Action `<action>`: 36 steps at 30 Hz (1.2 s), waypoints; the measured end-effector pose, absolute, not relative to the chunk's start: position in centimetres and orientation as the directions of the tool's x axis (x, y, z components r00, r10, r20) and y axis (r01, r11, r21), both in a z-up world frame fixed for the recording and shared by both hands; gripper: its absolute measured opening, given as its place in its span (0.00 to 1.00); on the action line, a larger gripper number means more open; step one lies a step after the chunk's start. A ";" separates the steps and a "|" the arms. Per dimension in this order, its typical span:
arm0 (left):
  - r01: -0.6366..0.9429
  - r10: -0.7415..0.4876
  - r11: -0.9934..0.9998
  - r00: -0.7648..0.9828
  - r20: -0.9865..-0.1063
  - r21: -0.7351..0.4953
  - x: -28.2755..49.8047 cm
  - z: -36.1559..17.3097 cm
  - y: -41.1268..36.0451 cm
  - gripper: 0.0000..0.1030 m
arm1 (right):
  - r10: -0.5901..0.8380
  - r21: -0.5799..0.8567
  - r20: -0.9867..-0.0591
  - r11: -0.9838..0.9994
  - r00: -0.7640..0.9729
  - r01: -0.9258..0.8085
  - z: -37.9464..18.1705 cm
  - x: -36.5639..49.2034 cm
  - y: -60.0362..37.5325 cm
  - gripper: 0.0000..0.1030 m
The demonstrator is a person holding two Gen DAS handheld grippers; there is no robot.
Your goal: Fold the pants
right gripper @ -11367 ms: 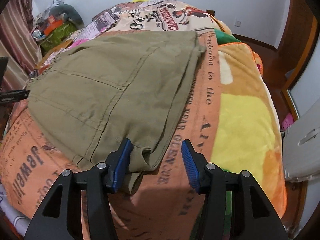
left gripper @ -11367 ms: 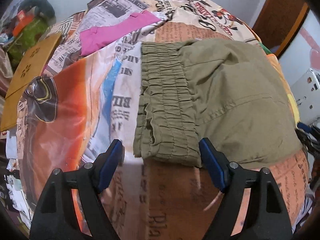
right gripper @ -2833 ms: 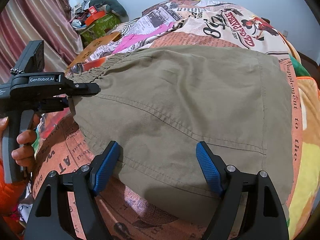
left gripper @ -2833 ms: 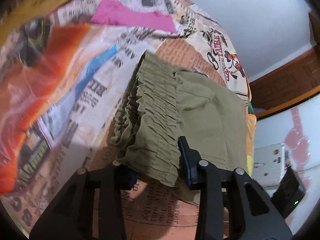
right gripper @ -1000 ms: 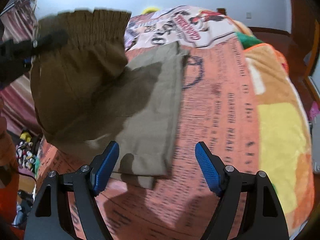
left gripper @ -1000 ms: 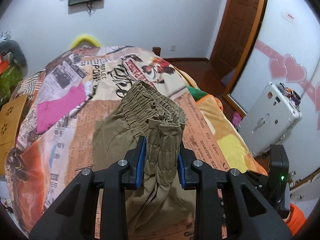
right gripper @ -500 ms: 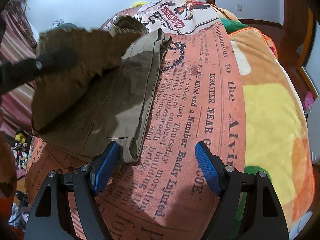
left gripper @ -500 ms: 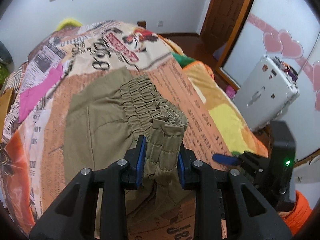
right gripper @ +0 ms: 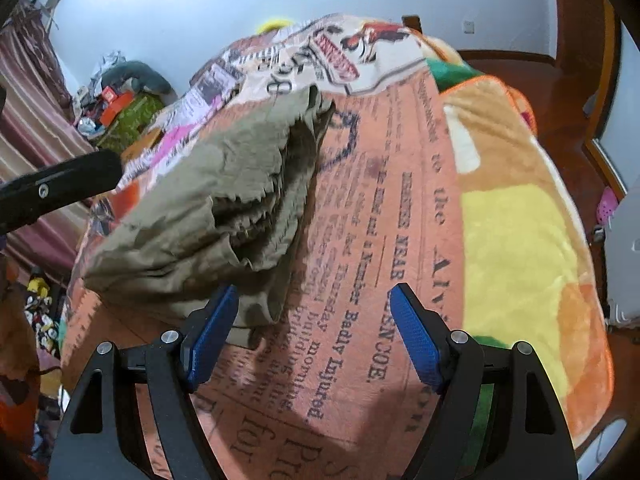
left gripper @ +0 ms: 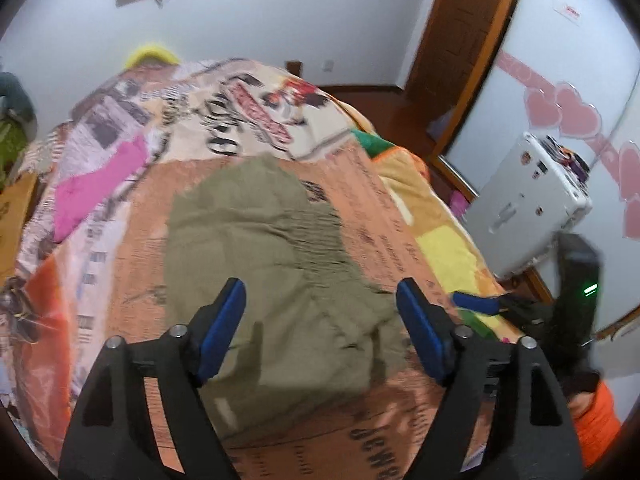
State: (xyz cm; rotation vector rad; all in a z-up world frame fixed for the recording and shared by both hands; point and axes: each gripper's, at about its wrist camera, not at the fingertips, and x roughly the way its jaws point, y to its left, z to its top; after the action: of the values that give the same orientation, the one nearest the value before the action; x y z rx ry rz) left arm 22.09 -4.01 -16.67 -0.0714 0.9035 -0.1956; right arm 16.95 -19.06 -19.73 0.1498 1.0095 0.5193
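The olive pants (left gripper: pixel 260 264) lie folded over on the newspaper-print blanket (left gripper: pixel 384 216), with the gathered waistband (left gripper: pixel 320 240) lying on top of the lower layer. My left gripper (left gripper: pixel 320 330) hovers just above the near part of the pants. Its jaws are opening, and the blue pads touch no cloth. In the right wrist view the pants (right gripper: pixel 224 200) form a rumpled stack to the left. My right gripper (right gripper: pixel 312 336) stands open over the blanket (right gripper: pixel 400 240), its left pad (right gripper: pixel 212 328) beside the stack's near corner. Nothing is between its pads.
A pink garment (left gripper: pixel 100 184) lies on the far left of the bed. A white case (left gripper: pixel 528 196) stands on the floor to the right, near a wooden door (left gripper: pixel 452 40). Clutter (right gripper: pixel 120 100) and a curtain (right gripper: pixel 32 92) line the left side.
The left gripper's jaws have spread and let go of the waistband, which dropped flat onto the pants. The right gripper stayed open beside the stack.
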 end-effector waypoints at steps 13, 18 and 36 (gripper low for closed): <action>0.060 -0.108 0.994 0.462 -0.880 -0.090 19.7 -24.5 1.7 0.77 | 0.518 0.331 -0.697 0.846 0.496 -0.418 -15.9 18.5 -15.9 0.73; 0.035 -0.134 0.990 0.470 -0.873 -0.134 19.9 -22.8 4.0 0.77 | 0.486 0.323 -0.767 0.857 0.418 -0.402 -19.8 19.4 -14.2 0.73; -0.062 0.057 0.998 0.449 -0.892 0.033 35.4 -23.5 10.5 0.79 | 0.532 0.412 -0.742 0.842 0.408 -0.348 -21.7 18.6 -15.6 0.74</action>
State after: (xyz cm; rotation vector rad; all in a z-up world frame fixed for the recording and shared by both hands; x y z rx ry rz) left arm 35.37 10.47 -23.55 -0.0046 1.1032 0.0737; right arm 18.56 -15.62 -21.72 0.2045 1.0083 0.5597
